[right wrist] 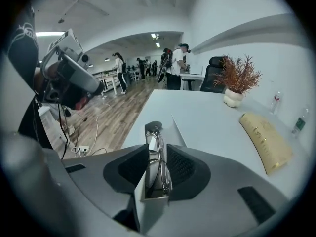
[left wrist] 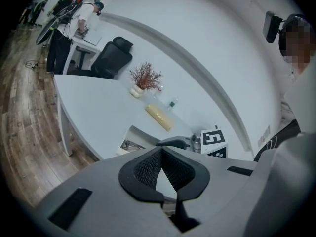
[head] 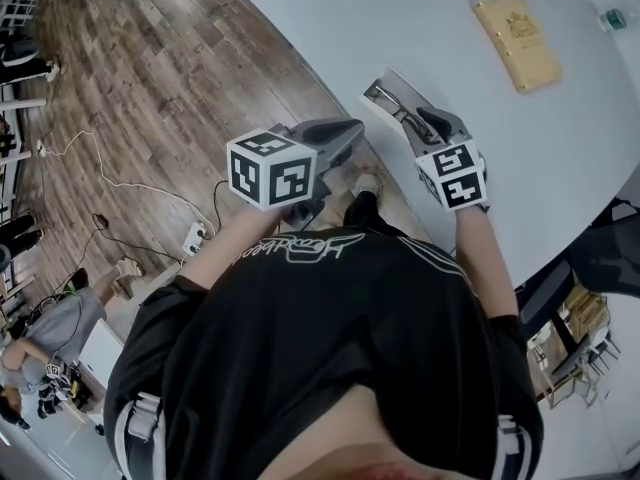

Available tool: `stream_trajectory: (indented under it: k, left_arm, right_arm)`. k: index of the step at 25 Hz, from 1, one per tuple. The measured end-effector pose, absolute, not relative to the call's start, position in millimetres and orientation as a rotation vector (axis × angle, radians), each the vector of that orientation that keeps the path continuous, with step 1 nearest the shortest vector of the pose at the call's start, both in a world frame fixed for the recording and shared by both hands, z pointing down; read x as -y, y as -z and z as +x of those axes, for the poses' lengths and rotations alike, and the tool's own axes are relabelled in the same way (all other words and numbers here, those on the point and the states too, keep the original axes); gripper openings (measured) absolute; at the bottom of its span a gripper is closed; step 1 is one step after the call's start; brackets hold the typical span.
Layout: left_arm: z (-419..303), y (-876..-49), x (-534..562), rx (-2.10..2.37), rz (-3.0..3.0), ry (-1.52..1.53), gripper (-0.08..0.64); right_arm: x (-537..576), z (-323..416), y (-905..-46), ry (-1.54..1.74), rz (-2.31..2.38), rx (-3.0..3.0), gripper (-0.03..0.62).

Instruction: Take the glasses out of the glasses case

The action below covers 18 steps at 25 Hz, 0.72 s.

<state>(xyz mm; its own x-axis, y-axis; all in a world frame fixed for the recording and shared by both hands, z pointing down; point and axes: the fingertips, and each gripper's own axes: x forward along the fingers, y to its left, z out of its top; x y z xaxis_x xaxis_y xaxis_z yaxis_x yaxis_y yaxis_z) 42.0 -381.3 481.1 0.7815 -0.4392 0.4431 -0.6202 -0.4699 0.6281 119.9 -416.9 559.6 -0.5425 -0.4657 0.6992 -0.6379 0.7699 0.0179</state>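
Observation:
An open white glasses case (head: 408,84) lies near the front edge of the pale table (head: 400,18). Metal-framed glasses (head: 390,101) lie folded inside it. My right gripper (head: 432,120) is shut on the near end of the case. In the right gripper view the case (right wrist: 153,205) sits pinched between the two pads, and the glasses (right wrist: 159,154) run lengthwise along it. My left gripper (head: 346,131) hovers just left of the case at the table's edge. It is shut with nothing in it, and its tips (left wrist: 160,152) touch. The case (left wrist: 129,141) also shows from that side.
A tan flat box (head: 517,30) lies further back on the table, with a small bottle (head: 612,18) beyond it. A potted dried plant (right wrist: 236,80) stands at the far end. Cables and a power strip (head: 195,236) lie on the wooden floor. People stand at distant desks.

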Motion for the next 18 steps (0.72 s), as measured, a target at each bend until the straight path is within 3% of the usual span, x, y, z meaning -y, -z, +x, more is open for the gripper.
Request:
stream_trajectory:
  k: [18]
  left_arm:
    - [21, -490, 383, 0.83, 2.092, -0.256, 0.006]
  right_arm:
    - [427, 112, -596, -0.206, 0.669, 2.106, 0.051]
